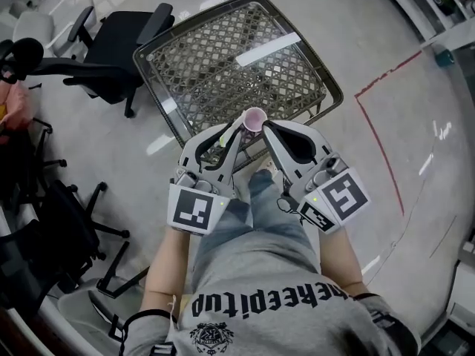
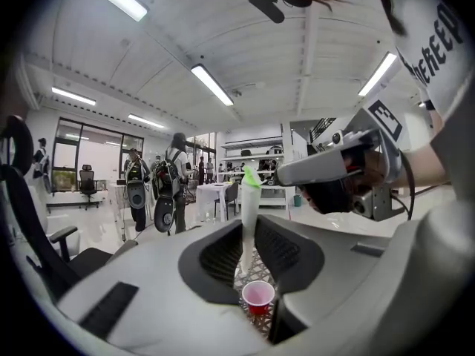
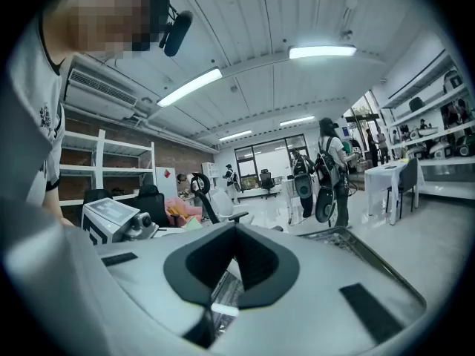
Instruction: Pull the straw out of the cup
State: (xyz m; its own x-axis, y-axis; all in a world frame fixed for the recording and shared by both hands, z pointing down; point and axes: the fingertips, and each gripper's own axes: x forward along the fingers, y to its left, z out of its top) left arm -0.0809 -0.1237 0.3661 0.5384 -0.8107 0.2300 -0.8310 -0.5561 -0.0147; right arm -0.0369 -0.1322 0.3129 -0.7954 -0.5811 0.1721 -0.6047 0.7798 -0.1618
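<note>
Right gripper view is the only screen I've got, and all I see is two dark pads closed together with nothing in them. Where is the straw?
Observer: The straw is in the left gripper. It is white with a green tip and stands upright, pinched between that gripper's jaws.
Visitor: And the cup it belongs in?
Observer: The pink cup is upright on the mesh tabletop, under the gripper tips. In the left gripper view the straw's lower end hangs above the cup and apart from it, so the straw is out.
</note>
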